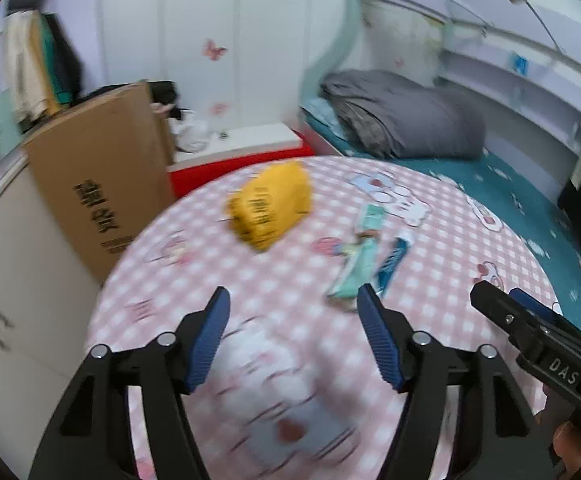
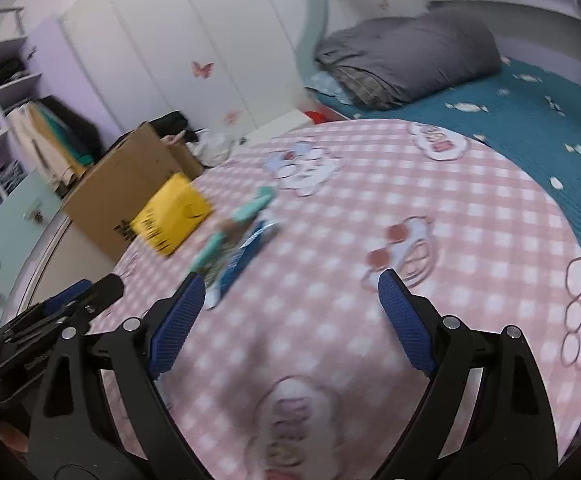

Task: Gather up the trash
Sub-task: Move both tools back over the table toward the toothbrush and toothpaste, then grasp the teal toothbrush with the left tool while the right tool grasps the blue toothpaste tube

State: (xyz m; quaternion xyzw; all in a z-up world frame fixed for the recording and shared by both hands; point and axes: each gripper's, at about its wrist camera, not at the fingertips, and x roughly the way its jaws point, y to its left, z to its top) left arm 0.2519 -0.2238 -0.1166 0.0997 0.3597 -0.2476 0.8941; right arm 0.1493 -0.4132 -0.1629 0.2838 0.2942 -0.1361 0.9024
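Both the left gripper and right gripper hover spread wide and empty. The yellow bag lies left of the teal wrapper; I'd approach the wrapper slowly and pinch it low.

A round table, covered in a pink-and-white checked cloth printed with cartoon figures, carried three pieces of litter toward its far left side. A crumpled yellow bag with dark lettering lay farthest left, near the table's edge. To its right lay a mint-green wrapper, stretched lengthwise from far to near, and just beside that, on its right, a blue-and-white wrapper set at much the same angle; motion blur hid whether the two touched. The near half and the right side of the cloth bore nothing but its printed figures. Beyond the table's far right edge stretched a bed under a teal patterned cover.
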